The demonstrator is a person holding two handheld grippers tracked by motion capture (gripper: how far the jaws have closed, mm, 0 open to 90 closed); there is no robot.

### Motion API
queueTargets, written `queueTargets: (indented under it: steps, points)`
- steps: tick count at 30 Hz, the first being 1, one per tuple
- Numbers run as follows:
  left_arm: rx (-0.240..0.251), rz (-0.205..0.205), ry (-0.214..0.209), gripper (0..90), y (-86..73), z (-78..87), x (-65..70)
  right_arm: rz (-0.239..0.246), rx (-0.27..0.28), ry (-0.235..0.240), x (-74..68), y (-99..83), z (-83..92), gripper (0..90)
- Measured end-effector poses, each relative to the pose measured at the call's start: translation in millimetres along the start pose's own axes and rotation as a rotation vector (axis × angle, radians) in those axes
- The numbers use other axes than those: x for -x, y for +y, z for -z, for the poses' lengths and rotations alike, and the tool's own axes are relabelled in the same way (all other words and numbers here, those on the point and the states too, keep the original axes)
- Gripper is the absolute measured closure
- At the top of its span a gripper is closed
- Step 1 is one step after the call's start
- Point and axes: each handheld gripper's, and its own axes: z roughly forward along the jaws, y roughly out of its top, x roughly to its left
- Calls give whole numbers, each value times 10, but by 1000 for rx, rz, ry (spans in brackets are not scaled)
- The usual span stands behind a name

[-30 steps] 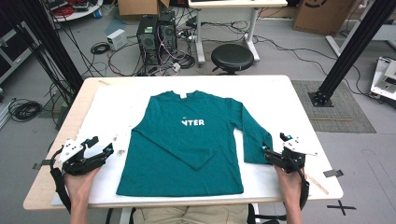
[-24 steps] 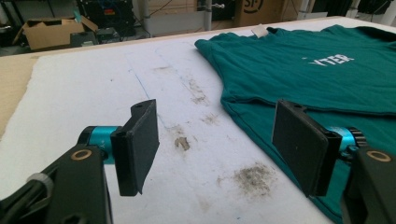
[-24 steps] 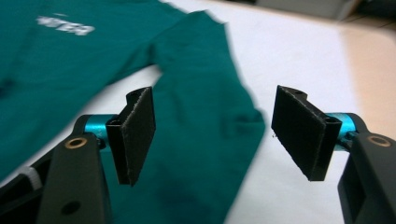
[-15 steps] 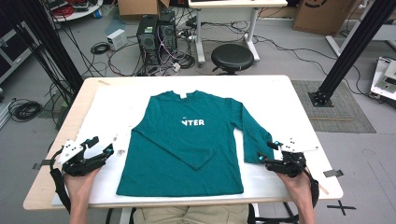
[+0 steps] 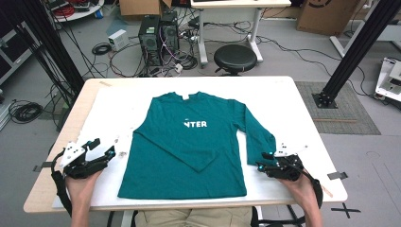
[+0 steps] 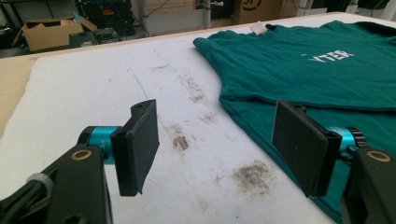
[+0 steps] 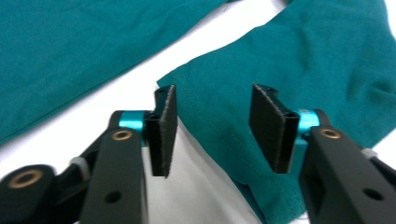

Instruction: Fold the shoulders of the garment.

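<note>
A teal long-sleeved shirt (image 5: 191, 142) with white letters lies flat on the white table (image 5: 293, 104), one sleeve folded across its front. The other sleeve (image 5: 257, 137) runs down the right side. My right gripper (image 5: 261, 166) is open at that sleeve's cuff (image 7: 219, 126), and the cuff hem lies between its jaws. My left gripper (image 5: 104, 147) is open over bare stained table, just left of the shirt's lower body edge (image 6: 243, 112), nothing between its pads (image 6: 140, 144).
A black stool (image 5: 235, 57) and computer towers (image 5: 158, 35) with cables stand on the floor beyond the table's far edge. A black frame post (image 5: 352, 52) rises at the right. Dark stains (image 6: 252, 175) mark the table covering near my left gripper.
My right gripper has slid forward and left to the sleeve cuff, now straddling its hem. The left gripper has stayed in place.
</note>
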Motion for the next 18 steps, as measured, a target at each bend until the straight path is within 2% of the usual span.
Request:
queueTargets:
  steps: [5,7,9,13,14,15,16,18]
  points:
    - [1,-6,-1,319,0,5,9,12,-42,2,-14,22,-78,576]
    - [2,-10,-1,320,-1,6,9,21,-34,9,-3,24,-83,594]
    - [2,-10,1,319,-1,3,14,5,-34,15,-5,23,-84,618]
    - [3,-15,3,319,-1,5,16,6,-35,0,13,32,-83,736]
    - [4,-15,3,319,-2,6,16,-3,-37,-13,23,35,-85,821]
    - [4,-16,3,319,-1,6,16,-3,-37,-13,23,35,-85,821]
    - [4,-16,3,319,-2,6,17,-3,-40,-26,33,39,-84,860]
    - [3,-16,4,320,-1,6,19,-30,-38,-55,44,47,-81,865]
